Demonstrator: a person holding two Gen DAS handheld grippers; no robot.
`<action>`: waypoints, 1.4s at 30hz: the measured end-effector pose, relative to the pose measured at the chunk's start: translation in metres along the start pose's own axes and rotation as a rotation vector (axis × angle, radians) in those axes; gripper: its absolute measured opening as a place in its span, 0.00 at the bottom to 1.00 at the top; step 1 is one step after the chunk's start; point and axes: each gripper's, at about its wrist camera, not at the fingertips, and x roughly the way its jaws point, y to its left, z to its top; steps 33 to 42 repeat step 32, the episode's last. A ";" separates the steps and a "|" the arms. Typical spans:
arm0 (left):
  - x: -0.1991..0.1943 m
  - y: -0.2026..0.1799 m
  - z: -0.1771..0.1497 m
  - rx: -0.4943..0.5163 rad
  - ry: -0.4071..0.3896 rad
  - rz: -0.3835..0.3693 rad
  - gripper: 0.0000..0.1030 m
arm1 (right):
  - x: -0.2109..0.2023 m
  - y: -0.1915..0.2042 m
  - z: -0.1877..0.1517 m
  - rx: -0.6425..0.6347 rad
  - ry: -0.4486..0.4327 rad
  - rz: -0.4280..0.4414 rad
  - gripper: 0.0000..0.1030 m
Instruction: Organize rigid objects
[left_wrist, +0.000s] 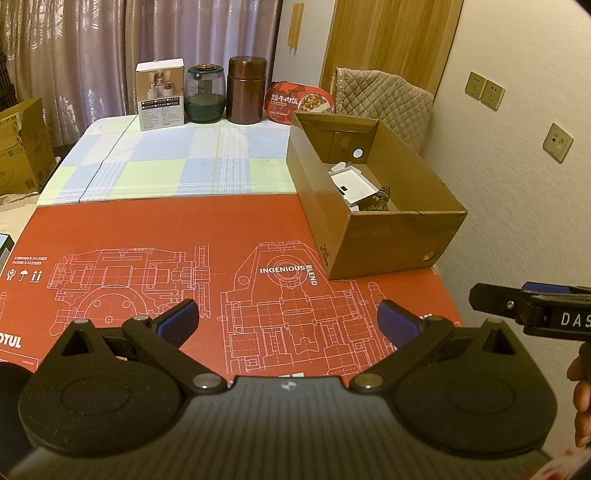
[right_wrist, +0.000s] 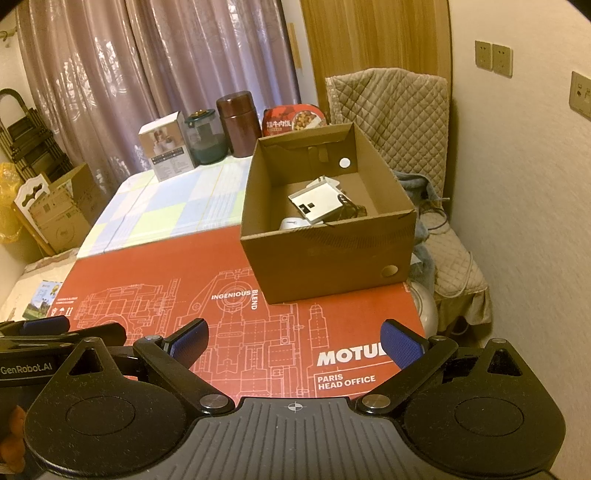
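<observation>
An open cardboard box (left_wrist: 402, 240) (right_wrist: 332, 254) stands at the right side of the table, partly on a red printed cardboard sheet (left_wrist: 147, 236) (right_wrist: 155, 273). Inside lie a white box (left_wrist: 352, 184) (right_wrist: 317, 201), a dark object (left_wrist: 380, 199) and a small white item (right_wrist: 293, 223). My left gripper (left_wrist: 288, 321) is open and empty above the red sheet. My right gripper (right_wrist: 293, 341) is open and empty, also above the sheet, in front of the box. The right gripper also shows at the left wrist view's right edge (left_wrist: 532, 306).
At the table's far edge stand a white product box (left_wrist: 160, 94) (right_wrist: 168, 149), a dark green glass jar (left_wrist: 205, 94) (right_wrist: 205, 138), a brown canister (left_wrist: 246, 88) (right_wrist: 238, 123) and a red meal tray (left_wrist: 299, 98) (right_wrist: 293, 118). A padded chair (right_wrist: 402, 118) stands by the right wall.
</observation>
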 end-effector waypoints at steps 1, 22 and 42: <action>0.000 0.000 0.000 -0.001 0.000 0.000 0.99 | 0.000 0.000 0.000 0.000 0.000 0.000 0.94; 0.000 -0.001 0.002 0.003 -0.001 -0.002 0.99 | 0.002 0.000 -0.001 -0.011 0.008 -0.005 0.94; -0.003 0.000 0.003 0.009 -0.018 -0.013 0.99 | 0.001 0.001 0.000 -0.022 0.005 -0.011 0.94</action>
